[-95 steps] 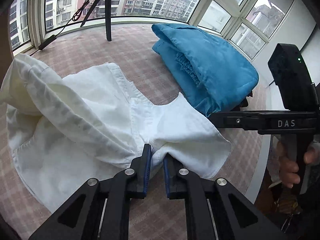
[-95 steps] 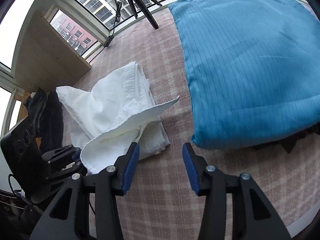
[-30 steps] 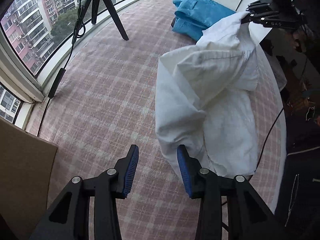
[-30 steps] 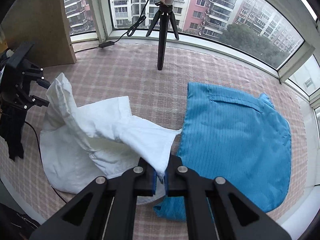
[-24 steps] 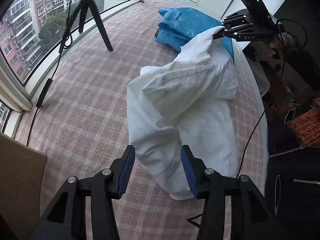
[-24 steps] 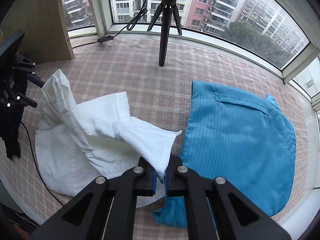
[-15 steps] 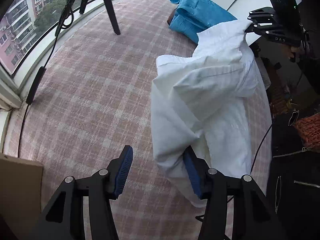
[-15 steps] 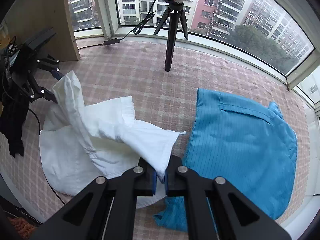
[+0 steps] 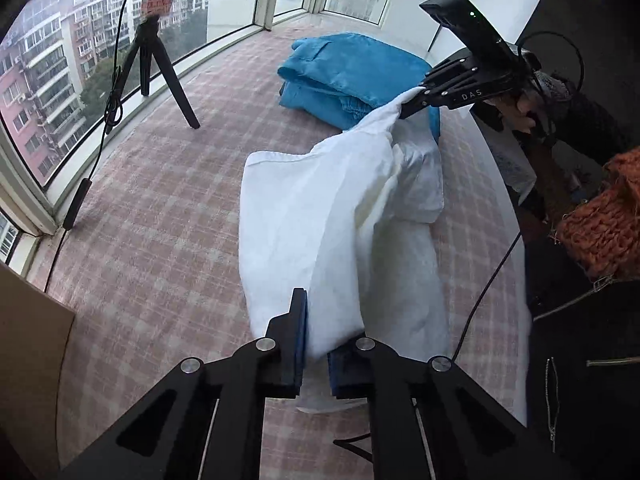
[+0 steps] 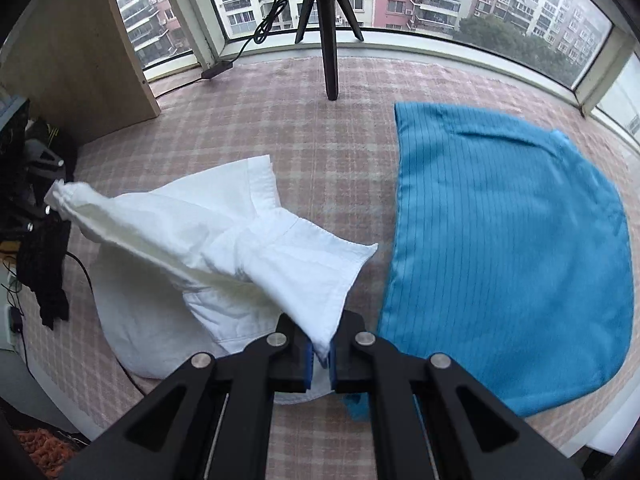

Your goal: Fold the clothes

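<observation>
White shirt hangs stretched between two claws over the pink checked cloth, with the left claw closing on one bunched end and the right claw squeezed tight on a corner, beside the blue clothes.

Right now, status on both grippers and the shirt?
Right gripper shut on white shirt. Left gripper closing on its other end. Blue garment lies beside; nothing blocking.

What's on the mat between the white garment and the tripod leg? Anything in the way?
Nothing: in the right wrist view, only bare plaid mat lies between the white garment and the tripod. The left wrist view shows the same.
</observation>
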### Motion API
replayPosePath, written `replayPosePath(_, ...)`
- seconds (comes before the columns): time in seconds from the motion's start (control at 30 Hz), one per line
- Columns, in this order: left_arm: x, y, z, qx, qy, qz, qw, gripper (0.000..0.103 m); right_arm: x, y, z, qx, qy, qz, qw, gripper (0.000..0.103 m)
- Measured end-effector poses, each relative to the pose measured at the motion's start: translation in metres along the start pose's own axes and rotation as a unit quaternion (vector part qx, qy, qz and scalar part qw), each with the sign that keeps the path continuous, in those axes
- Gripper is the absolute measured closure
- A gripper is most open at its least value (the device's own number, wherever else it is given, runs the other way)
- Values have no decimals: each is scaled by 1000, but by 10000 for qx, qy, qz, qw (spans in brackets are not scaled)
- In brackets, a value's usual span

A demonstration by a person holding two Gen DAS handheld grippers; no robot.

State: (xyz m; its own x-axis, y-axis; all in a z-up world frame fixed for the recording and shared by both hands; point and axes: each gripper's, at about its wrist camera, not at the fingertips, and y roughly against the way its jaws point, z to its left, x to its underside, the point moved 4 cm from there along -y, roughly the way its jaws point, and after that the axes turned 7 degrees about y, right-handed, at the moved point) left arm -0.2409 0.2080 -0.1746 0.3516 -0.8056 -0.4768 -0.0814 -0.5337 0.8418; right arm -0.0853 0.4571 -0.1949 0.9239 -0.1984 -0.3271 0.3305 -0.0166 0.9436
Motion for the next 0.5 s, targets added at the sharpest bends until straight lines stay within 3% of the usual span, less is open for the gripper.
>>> replayPosePath(0.13,36,-18,-22,50,43,257,9996,85,47,-9,10,-141,-288,151,9994,98)
replayPosePath(0.23,62,-36,-33,-237,-180,539,9981,83,78,-33,8,-269,-618,396,9969,98)
replayPosePath(0.37,70,-39,-29,-566,-90,680,9960,84,91,-57,-1,45,-618,637,9960,97)
replayPosePath(0.43,73,-31,-36,-613,-114,723,9954,84,95,-49,-5,181,-572,696,9958,95)
replayPosePath(0.5,78,-17,-45,-595,-157,733,9954,79,97,-27,-1,377,-355,630,9967,86)
